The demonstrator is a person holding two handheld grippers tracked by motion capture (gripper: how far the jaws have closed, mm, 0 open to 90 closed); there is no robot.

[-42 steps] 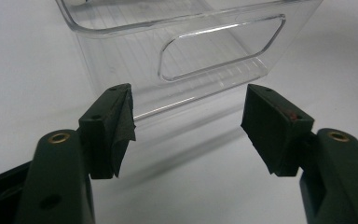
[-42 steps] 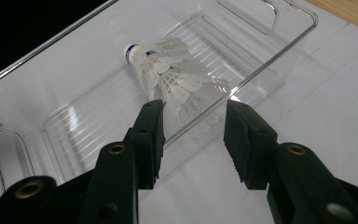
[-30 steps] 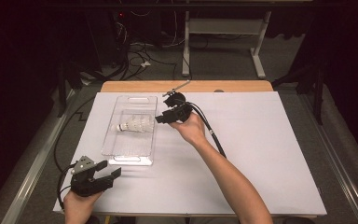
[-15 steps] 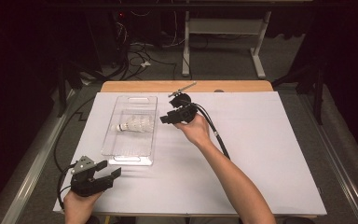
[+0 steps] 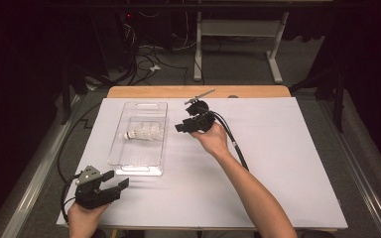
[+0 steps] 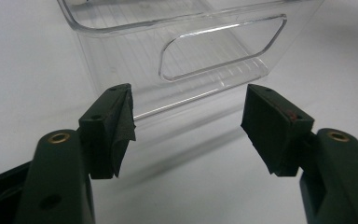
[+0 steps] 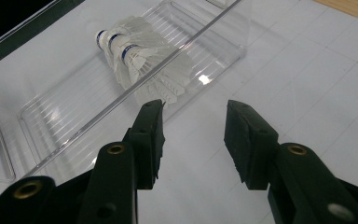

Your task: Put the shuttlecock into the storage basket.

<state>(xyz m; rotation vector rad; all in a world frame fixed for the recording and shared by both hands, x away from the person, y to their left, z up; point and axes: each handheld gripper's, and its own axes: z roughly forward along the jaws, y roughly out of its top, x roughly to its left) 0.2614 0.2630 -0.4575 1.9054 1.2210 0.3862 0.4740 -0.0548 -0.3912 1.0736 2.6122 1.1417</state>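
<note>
A clear plastic tray lies on the white sheet left of centre, with a short stack of white shuttlecocks lying on its side in it. My right gripper hovers just right of the tray's long wall, open and pointing at it. In the right gripper view, the right gripper has nothing between its jaws, and the shuttlecocks lie beyond the tray wall. My left gripper rests open near the front left corner. The left gripper faces the tray's handle end.
The white sheet covers the table, and a wooden strip shows at the far edge. The right gripper's cable trails back along the forearm. Metal rails run along both sides, and a stand and cables sit on the floor behind.
My right gripper has drifted slightly to the right, a little away from the tray wall. The left gripper and the shuttlecocks have stayed put.
</note>
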